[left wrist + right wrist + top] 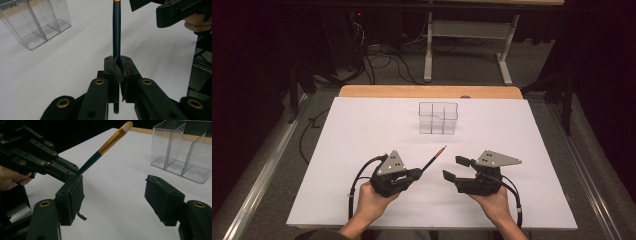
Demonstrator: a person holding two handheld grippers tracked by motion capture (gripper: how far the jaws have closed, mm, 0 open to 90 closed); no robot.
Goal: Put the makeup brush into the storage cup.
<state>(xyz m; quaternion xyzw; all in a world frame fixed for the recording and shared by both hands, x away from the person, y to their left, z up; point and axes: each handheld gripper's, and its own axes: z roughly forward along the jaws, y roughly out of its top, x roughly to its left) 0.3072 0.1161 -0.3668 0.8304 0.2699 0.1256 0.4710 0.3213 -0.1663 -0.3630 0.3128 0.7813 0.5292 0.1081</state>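
A slim makeup brush (435, 156) with a dark handle, gold ferrule and pale tip sticks out of my left gripper (417, 173), which is shut on the handle. In the left gripper view the handle (116, 30) runs straight up between the closed jaws of that gripper (119, 62). My right gripper (453, 168) stands open just right of the brush, with nothing between its pads. In the right gripper view the brush (107, 143) slants up past the left jaw, outside the gap of my right gripper (116, 192). A clear compartment box (438, 118) stands further back.
A white sheet (362, 125) covers the table, with a wooden edge (427, 91) at the far side. The clear box (182, 150) has several open-topped compartments with nothing in them. Cables and a stand's legs lie on the floor beyond.
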